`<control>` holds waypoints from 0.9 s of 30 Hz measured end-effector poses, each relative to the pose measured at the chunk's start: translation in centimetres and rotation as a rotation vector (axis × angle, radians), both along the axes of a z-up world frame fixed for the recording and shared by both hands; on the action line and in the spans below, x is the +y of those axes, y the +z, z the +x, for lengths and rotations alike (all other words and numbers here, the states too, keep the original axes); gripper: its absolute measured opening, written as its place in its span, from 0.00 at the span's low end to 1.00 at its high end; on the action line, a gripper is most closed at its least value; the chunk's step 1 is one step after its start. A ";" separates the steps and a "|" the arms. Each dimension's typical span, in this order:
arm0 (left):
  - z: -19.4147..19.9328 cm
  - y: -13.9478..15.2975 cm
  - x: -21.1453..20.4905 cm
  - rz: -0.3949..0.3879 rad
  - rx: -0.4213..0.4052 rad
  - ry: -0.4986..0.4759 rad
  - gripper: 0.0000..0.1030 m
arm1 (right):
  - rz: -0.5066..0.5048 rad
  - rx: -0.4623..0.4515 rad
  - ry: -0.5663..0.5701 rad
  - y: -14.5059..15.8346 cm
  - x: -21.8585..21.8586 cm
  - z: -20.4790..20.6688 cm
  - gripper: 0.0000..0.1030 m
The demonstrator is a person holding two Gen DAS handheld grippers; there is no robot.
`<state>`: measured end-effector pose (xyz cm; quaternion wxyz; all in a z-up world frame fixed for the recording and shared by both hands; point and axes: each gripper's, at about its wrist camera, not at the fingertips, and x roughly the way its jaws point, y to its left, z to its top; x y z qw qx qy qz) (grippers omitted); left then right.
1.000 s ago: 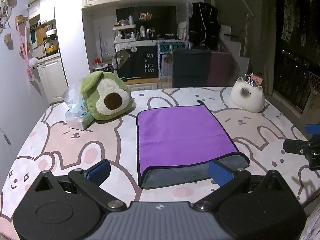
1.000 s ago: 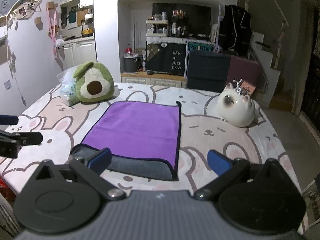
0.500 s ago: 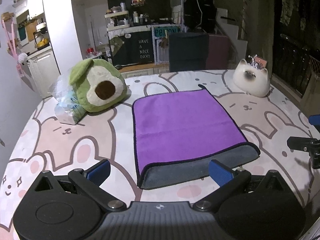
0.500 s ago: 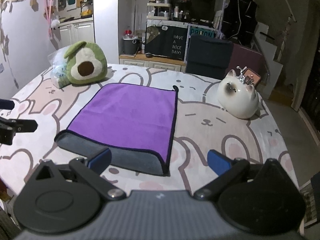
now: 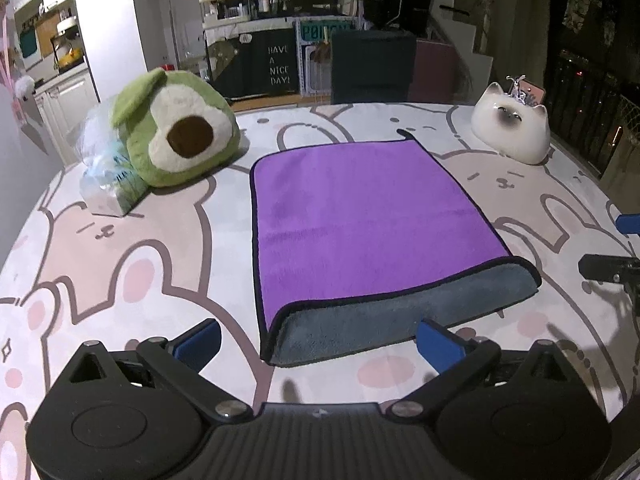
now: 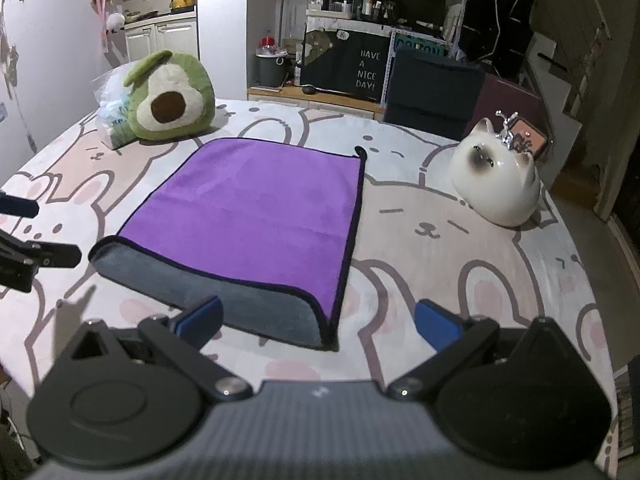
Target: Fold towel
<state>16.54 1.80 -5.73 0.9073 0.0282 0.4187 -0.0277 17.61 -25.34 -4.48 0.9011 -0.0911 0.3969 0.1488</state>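
A purple towel (image 5: 360, 216) with a grey underside lies folded once on the rabbit-print table (image 5: 120, 264); its grey lower layer sticks out at the near edge. It also shows in the right wrist view (image 6: 260, 208). My left gripper (image 5: 318, 342) is open and empty, held above the table just before the towel's near edge. My right gripper (image 6: 318, 320) is open and empty, before the towel's near right corner. Each gripper's fingers show at the other view's side edge.
A green avocado plush (image 5: 180, 136) and a plastic bag (image 5: 104, 168) sit at the far left. A white cat figure (image 5: 512, 128) sits at the far right. Beyond the table stand a dark chair (image 5: 372, 68) and kitchen shelves.
Both grippers have risen and tilted down toward the table, so the towel sits lower and larger in view. The towel itself has not moved. Both stay open.
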 end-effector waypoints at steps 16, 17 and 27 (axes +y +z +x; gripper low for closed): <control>3.4 -3.3 3.7 -0.125 0.067 0.001 0.88 | 0.092 0.065 -0.040 -3.7 -1.0 4.4 1.00; 3.6 -3.5 3.9 -0.133 0.072 -0.005 0.87 | 0.087 0.064 -0.041 -4.0 -0.9 4.6 1.00; 4.6 -5.1 5.7 -0.213 0.113 -0.014 0.72 | 0.122 0.130 0.046 -6.3 -0.4 6.1 1.00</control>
